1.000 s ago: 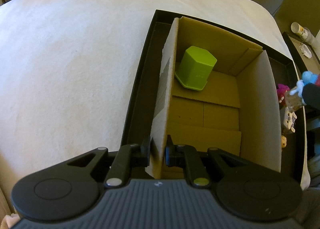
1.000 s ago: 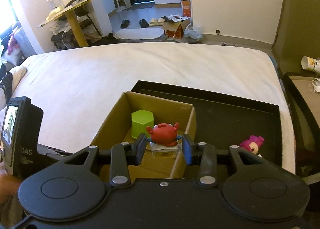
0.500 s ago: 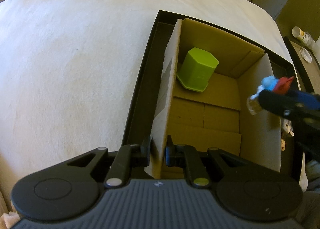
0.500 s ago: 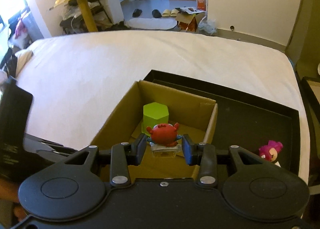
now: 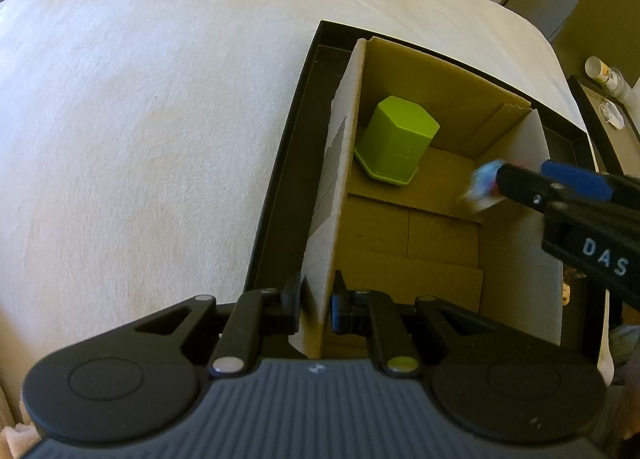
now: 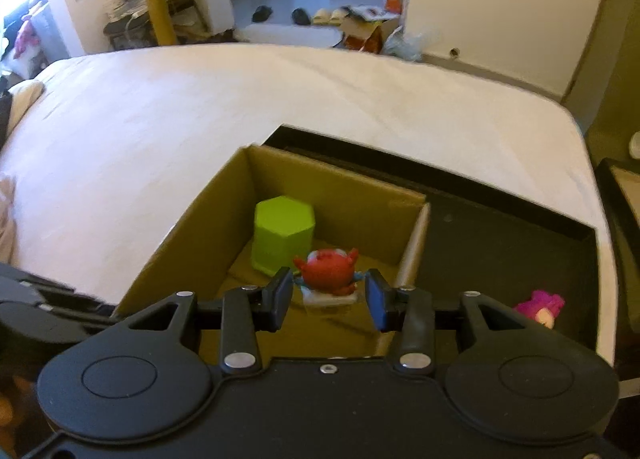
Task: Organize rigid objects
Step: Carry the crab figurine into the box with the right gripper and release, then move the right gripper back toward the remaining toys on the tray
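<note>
Blurry and hidden bits

The red crab toy (image 6: pixel 329 274) looks fuzzy between the right gripper (image 6: pixel 330 301) fingers, so I can't tell if they touch it. The picture edge cuts off the pink toy (image 6: pixel 541 307) a little behind the gripper. The cardboard box (image 5: pixel 420 71) bottom hides behind the left gripper (image 5: pixel 316 309).

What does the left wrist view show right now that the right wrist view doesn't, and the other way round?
Left wrist only: the left claw clamped on the cardboard box's side wall, and the box's floor flaps. Right wrist only: the red crab toy's face between the right claw's fingers, and a pink toy in the black tray. Both: the green hexagonal container inside the box.
</note>
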A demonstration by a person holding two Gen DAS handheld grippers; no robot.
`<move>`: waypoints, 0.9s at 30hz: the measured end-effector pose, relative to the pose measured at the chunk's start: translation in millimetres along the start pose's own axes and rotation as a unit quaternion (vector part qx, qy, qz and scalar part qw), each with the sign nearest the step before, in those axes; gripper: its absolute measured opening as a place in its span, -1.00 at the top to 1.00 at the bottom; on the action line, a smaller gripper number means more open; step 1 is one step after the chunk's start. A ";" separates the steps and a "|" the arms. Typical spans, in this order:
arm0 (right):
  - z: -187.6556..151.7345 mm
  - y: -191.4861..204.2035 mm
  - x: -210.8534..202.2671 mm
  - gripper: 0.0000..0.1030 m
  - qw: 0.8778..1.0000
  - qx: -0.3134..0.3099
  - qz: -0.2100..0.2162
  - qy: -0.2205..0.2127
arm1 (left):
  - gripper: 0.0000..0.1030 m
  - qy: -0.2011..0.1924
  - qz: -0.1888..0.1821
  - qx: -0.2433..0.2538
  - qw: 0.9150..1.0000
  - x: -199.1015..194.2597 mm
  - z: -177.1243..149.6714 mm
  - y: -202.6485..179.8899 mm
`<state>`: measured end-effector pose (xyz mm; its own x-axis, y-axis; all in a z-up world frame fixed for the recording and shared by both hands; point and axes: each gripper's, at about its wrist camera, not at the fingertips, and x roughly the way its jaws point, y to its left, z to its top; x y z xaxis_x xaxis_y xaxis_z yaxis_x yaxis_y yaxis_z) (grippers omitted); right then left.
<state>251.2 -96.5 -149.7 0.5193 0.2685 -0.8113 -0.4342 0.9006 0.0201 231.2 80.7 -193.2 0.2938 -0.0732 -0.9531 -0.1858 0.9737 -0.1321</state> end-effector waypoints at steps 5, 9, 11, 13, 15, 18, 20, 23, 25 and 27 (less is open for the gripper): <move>-1.1 -7.5 -7.4 0.09 1.000 0.013 0.001 -0.004 | 0.73 -0.002 0.001 0.001 1.000 0.2 -0.8 -0.8; -6.0 -13.5 -20.8 0.06 1.000 0.024 0.003 -0.008 | 0.73 -0.002 0.003 0.002 1.000 0.8 -1.3 -1.2; -8.2 -16.6 -26.5 0.06 0.999 0.030 0.004 -0.008 | 0.73 -0.002 0.003 0.002 1.000 1.3 -2.0 -2.0; -10.9 -19.5 -33.6 0.06 0.999 0.037 0.007 -0.011 | 0.73 -0.002 0.003 0.003 1.000 1.2 -1.9 -2.4; -13.0 -23.6 -39.9 0.06 0.999 0.040 0.009 -0.013 | 0.73 -0.002 0.004 0.003 1.000 1.2 -1.5 -2.9; -16.6 -30.7 -48.7 0.06 0.999 0.045 0.009 -0.018 | 0.73 -0.003 0.005 0.003 1.000 1.5 -1.6 -4.2; -19.8 -36.5 -53.6 0.06 0.999 0.049 0.007 -0.020 | 0.73 -0.004 0.006 0.003 1.000 1.4 -2.0 -4.1; -26.1 -45.2 -57.8 0.05 0.999 0.051 -0.002 -0.019 | 0.73 -0.004 0.006 0.003 1.000 1.4 -2.1 -4.1; -31.5 -51.7 -58.1 0.05 0.998 0.055 -0.009 -0.015 | 0.73 -0.004 0.006 0.003 1.000 1.2 -2.2 -4.1; -37.3 -59.1 -57.6 0.05 0.998 0.063 -0.013 -0.010 | 0.73 -0.004 0.006 0.003 1.000 1.2 -2.3 -4.3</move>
<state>219.5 -178.0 -126.0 0.5443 0.2510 -0.8004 -0.3253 0.9427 0.0744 230.2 76.0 -194.4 0.2986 -0.0601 -0.9525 -0.1829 0.9759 -0.1190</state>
